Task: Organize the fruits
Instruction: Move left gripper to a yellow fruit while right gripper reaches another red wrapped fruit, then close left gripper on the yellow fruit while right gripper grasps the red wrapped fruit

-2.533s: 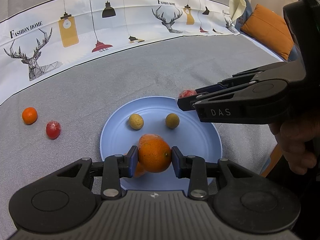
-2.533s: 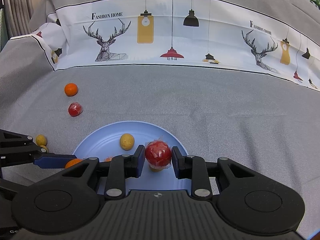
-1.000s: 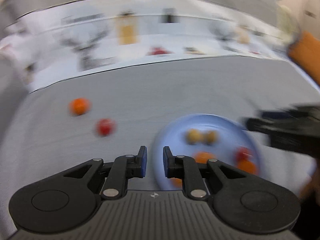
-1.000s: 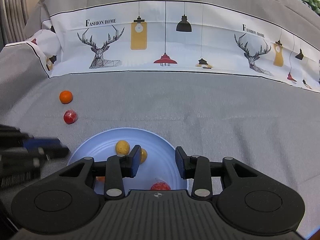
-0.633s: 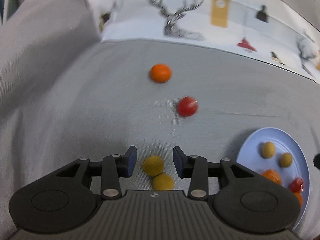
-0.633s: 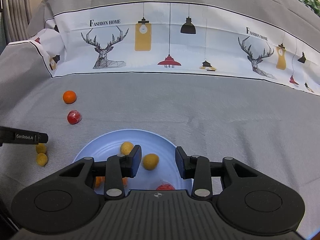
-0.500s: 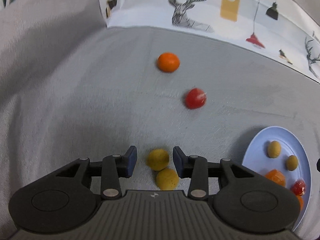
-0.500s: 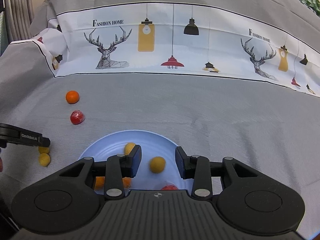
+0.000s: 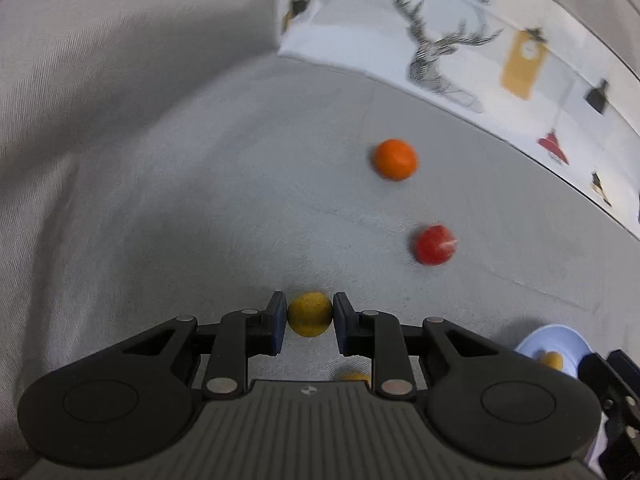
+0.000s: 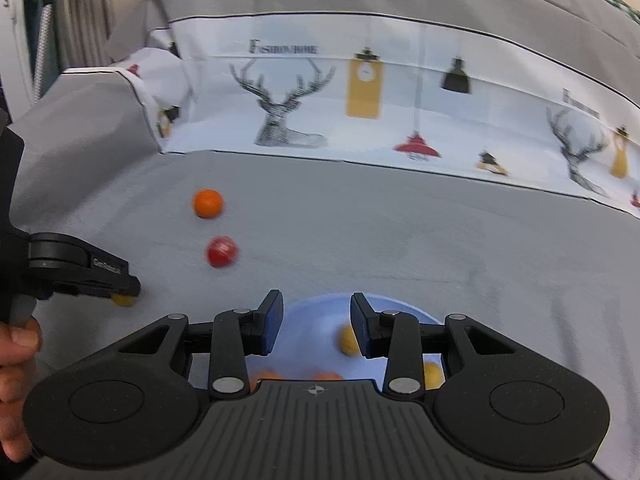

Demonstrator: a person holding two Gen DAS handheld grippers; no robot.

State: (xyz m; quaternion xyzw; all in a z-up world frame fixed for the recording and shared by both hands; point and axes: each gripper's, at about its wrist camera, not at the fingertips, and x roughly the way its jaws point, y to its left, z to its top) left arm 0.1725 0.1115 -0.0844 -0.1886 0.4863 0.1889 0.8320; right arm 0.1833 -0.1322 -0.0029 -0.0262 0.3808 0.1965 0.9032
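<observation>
both pads apparently grip yellow fruit (image 9: 309, 319)

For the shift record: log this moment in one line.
left gripper: closing on small round yellow fruit | right gripper: open, empty, over pale blue round plate | orange fruit, red fruit: on grey cloth

Grey cloth surface (image 9: 200, 200) carries an orange fruit (image 9: 395, 159), red fruit (image 9: 434, 244), yellow fruits (image 9: 310, 319) — and a blue plate (image 10: 316, 316).
</observation>
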